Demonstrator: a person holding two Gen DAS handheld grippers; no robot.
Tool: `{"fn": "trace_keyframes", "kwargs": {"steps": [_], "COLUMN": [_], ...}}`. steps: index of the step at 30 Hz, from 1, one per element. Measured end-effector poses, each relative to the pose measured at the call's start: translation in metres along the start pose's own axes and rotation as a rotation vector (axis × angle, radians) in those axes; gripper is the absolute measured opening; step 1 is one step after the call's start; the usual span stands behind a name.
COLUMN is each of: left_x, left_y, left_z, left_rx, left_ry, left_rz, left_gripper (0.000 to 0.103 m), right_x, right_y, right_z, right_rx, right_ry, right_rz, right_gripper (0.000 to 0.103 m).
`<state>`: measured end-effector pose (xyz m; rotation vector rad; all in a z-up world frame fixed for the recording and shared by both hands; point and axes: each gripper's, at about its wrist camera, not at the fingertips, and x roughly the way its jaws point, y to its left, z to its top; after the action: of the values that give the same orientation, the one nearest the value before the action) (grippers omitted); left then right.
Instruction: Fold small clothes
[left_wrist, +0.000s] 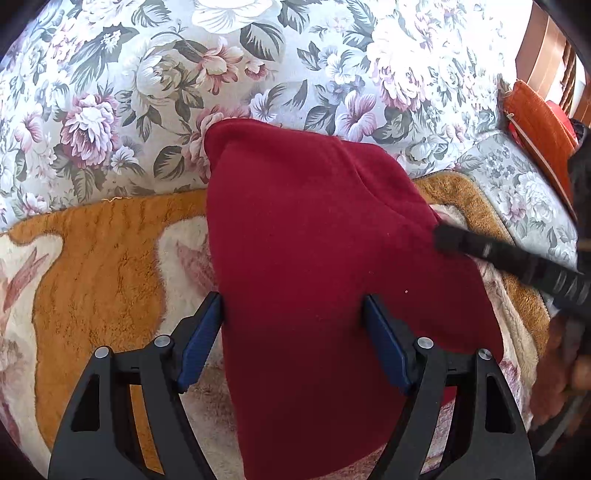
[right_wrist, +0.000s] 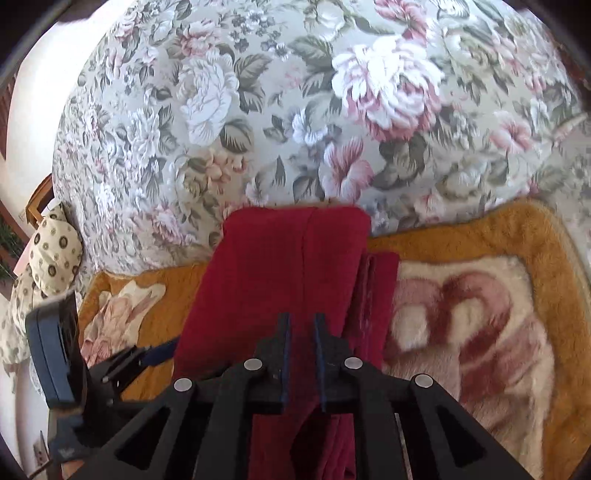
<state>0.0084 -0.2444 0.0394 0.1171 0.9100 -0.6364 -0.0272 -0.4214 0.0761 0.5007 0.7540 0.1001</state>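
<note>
A dark red garment (left_wrist: 314, 221) (right_wrist: 277, 266) lies folded lengthwise on a plush orange and cream blanket (left_wrist: 92, 258) (right_wrist: 480, 314), its far end against the sofa back. My left gripper (left_wrist: 295, 328) (right_wrist: 110, 354) is open wide over the garment's near part, one blue pad at its left edge, the other on the cloth. My right gripper (right_wrist: 302, 328) hovers over the garment with its pads a narrow gap apart, and red cloth shows through the gap. In the left wrist view a blurred right fingertip (left_wrist: 443, 240) is at the garment's right edge.
The floral sofa back (left_wrist: 147, 92) (right_wrist: 295, 110) rises behind the blanket. An orange cushion (left_wrist: 539, 129) sits at the far right on the floral arm. A dotted pillow (right_wrist: 55, 251) lies at the left end. A blurred hand (left_wrist: 576, 369) shows at the right edge.
</note>
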Motion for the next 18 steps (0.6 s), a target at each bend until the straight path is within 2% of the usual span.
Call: {"fn": "trace_keyframes", "kwargs": {"steps": [2, 5, 7, 9, 10, 14, 18], "left_x": [-0.001, -0.007, -0.012, -0.013, -0.01, 0.007, 0.025], "left_y": [0.003, 0.01, 0.02, 0.033, 0.038, 0.045, 0.044], "left_z": [-0.001, 0.0, 0.003, 0.006, 0.007, 0.009, 0.009], "left_rx": [-0.022, -0.059, -0.096, -0.155, -0.184, -0.257, -0.278], "left_ry": [0.011, 0.023, 0.013, 0.01, 0.014, 0.047, 0.077], "left_rz": [-0.019, -0.063, -0.092, -0.129, -0.152, -0.225, -0.277], "left_gripper": [0.078, 0.078, 0.078, 0.078, 0.079, 0.083, 0.085], "right_x": [0.01, 0.004, -0.007, -0.015, -0.015, 0.009, 0.031], "right_y": [-0.006, -0.018, -0.022, -0.031, -0.036, -0.061, -0.071], "right_z": [-0.01, -0.012, -0.011, -0.011, -0.012, -0.013, -0.015], "right_rx": [-0.012, 0.027, 0.043, 0.067, 0.086, 0.189, 0.24], "right_ry": [0.02, 0.003, -0.029, -0.073, -0.081, -0.006, 0.009], "right_rz": [-0.03, 0.023, 0.033, -0.012, -0.004, 0.088, 0.212], "right_gripper": [0.011, 0.011, 0.019, 0.065, 0.068, 0.07, 0.075]}}
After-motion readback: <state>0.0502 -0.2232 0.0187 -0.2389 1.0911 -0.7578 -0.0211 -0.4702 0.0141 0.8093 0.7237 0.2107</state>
